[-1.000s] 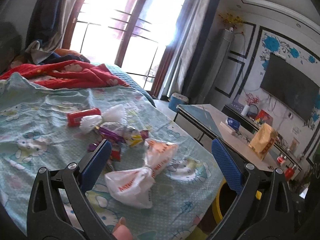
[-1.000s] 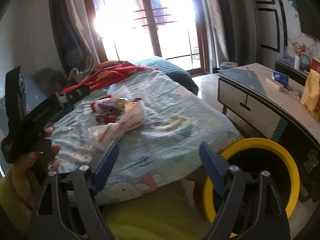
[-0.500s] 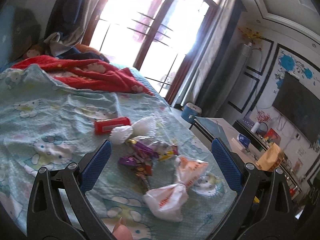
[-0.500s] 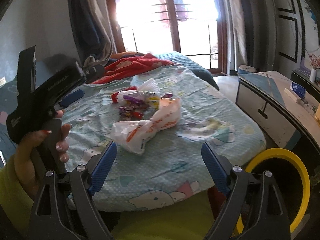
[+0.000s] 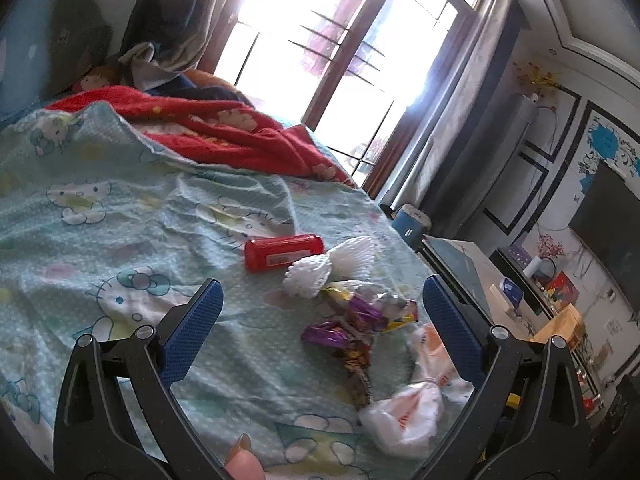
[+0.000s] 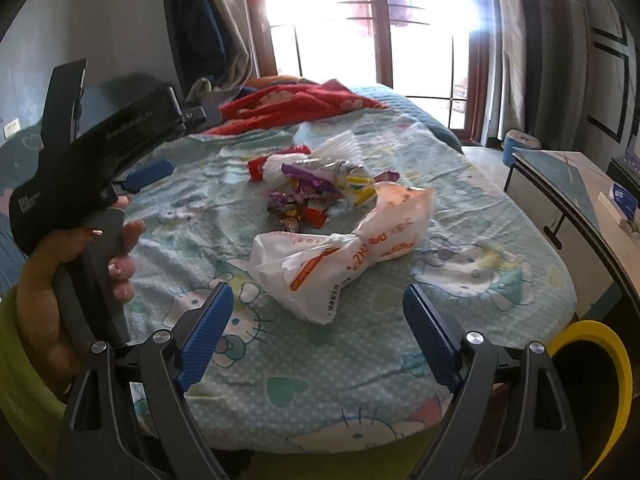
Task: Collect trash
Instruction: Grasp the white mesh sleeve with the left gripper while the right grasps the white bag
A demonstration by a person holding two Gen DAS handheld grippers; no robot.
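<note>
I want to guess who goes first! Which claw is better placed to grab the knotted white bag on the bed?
Probably the right claw. It is open, and the knotted white bag lies just ahead, centred between its fingers. From the left claw, also open, that bag sits off to one side, with the snack wrappers straight ahead.

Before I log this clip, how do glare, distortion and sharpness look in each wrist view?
Left wrist view: the bright glass window is blown out with haze spilling over its frame, fisheye bends the walls, and the crumpled purple foil wrappers stay sharp. Right wrist view: same backlit glare, dark corners, and the knotted white plastic bag with orange print reads clearly.
</note>
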